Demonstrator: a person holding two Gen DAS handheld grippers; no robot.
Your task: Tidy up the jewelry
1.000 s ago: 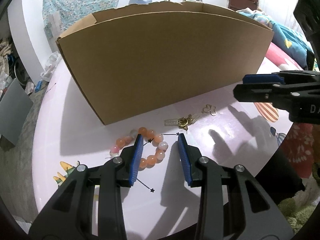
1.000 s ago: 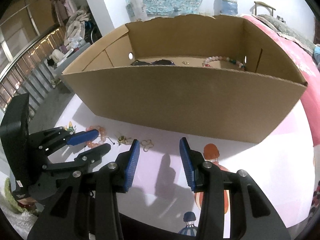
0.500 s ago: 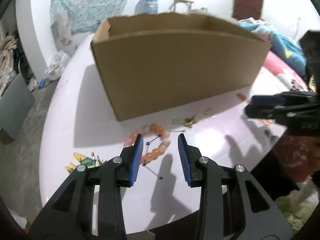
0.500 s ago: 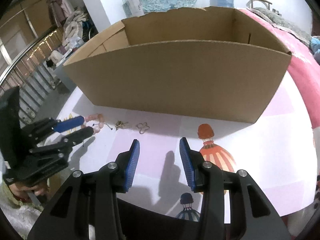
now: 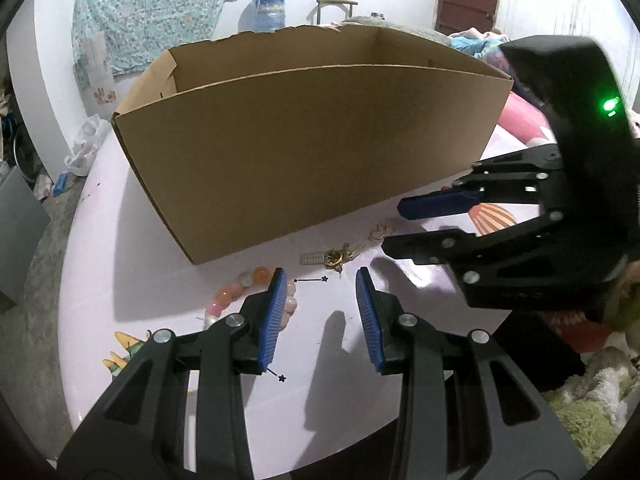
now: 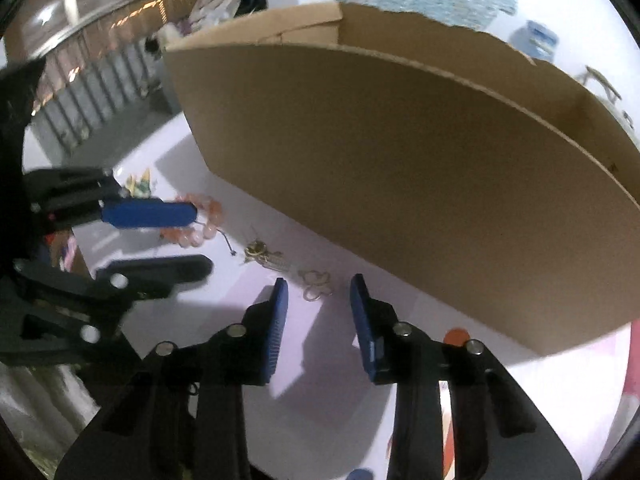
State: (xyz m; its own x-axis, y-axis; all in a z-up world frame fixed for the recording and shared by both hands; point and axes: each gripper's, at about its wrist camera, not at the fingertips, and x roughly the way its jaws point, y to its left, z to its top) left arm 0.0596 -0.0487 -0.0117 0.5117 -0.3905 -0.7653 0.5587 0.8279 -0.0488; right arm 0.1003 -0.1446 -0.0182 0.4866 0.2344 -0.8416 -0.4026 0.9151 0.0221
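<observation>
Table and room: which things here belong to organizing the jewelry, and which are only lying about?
Job:
bead bracelet
gold charm
wire earring
cardboard box

Lying about:
water bottle
patterned cloth
plastic bag

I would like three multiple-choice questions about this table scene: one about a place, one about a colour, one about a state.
1. Where does the bead bracelet lie?
A. in the cardboard box
B. on the table beside the box
C. between the right gripper's pads

2. What colour are the gripper pads?
A. blue
B. red
C. white

3. The cardboard box is
A. open at the top
B. taped shut
C. lying flattened

Answers: 1 B, it rests on the table before the box wall; 2 A, both views show blue; 3 A, its inside wall shows.
</observation>
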